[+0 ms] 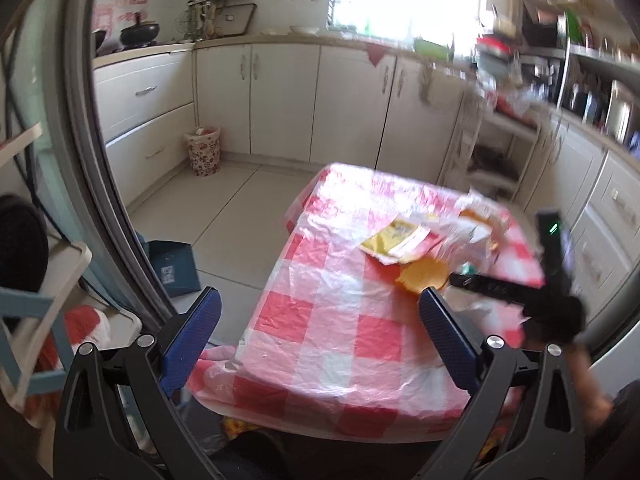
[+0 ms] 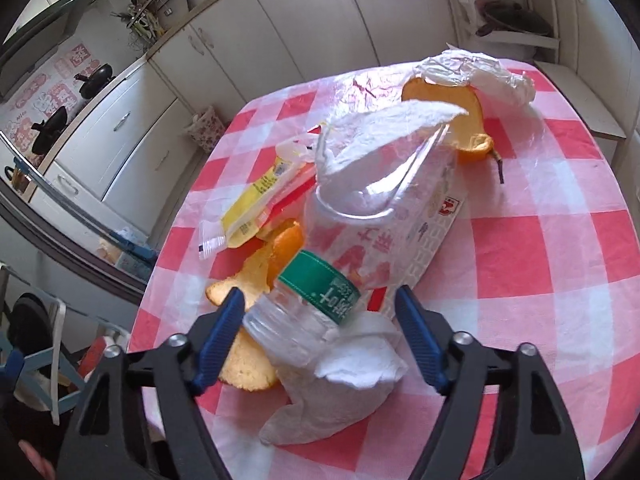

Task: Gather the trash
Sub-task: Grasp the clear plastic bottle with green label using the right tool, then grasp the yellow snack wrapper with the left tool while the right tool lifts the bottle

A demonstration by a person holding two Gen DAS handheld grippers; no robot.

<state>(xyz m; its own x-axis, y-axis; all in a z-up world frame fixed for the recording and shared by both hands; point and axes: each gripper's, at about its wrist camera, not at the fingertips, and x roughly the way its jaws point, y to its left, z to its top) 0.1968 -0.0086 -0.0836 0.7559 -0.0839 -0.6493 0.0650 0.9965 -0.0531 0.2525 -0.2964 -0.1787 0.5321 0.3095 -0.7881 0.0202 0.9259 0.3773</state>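
1. The right gripper (image 2: 318,334) straddles a crushed bottle (image 2: 304,312) on the surface (image 2: 520,264); its fingers (image 2: 222,336) stand apart, one close against the bottle's neck, the other clear, nothing clenched.
2. The bottle lies in a trash heap: peel (image 2: 248,364), tissue (image 2: 340,384), a bag (image 2: 384,208) and a yellow wrapper (image 2: 256,204), all touching.
3. The left gripper (image 1: 320,340) hangs released over the near edge, holding nothing, likely kept clear of the right's reach.
4. A floral bin (image 1: 203,151) stands on the floor by the cabinets, probably the destination.
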